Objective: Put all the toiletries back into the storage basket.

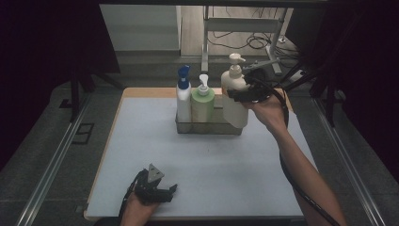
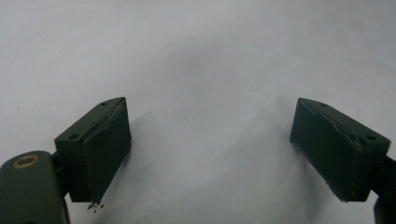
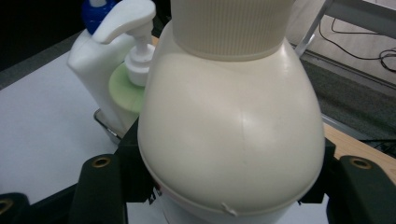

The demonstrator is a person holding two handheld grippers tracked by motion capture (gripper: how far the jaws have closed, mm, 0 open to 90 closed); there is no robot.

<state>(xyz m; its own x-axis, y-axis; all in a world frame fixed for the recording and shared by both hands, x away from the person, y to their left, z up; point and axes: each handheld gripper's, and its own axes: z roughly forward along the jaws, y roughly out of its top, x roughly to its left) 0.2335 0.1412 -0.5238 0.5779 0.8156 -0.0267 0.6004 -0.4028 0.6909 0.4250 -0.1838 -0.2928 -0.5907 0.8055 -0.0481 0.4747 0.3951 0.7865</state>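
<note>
Cream pump bottle [image 1: 235, 96] clamped in right gripper [image 1: 248, 92], raised at metal tray's [image 1: 207, 127] right end; green pump bottle [image 1: 203, 101], blue-capped white bottle [image 1: 183, 96] inside tray. Left gripper [image 1: 157, 190] wide open, empty, well nearer than tray.

There are 3 bottles in all. 2 of them stand in the 1 metal tray [image 1: 207, 128]: 1 white bottle with a blue cap [image 1: 183, 96] at the tray's left end and 1 green pump bottle [image 1: 203, 101] just beside it, in the tray's middle. The 3rd, 1 cream pump bottle [image 1: 235, 94], is at the tray's right end. That makes 2 pump bottles and 1 capped bottle. 2 grippers are on hand: the right gripper [image 1: 248, 90] at the tray and the left gripper [image 1: 153, 188] well apart from it, near the front edge of the 1 white surface [image 1: 141, 141].
</note>
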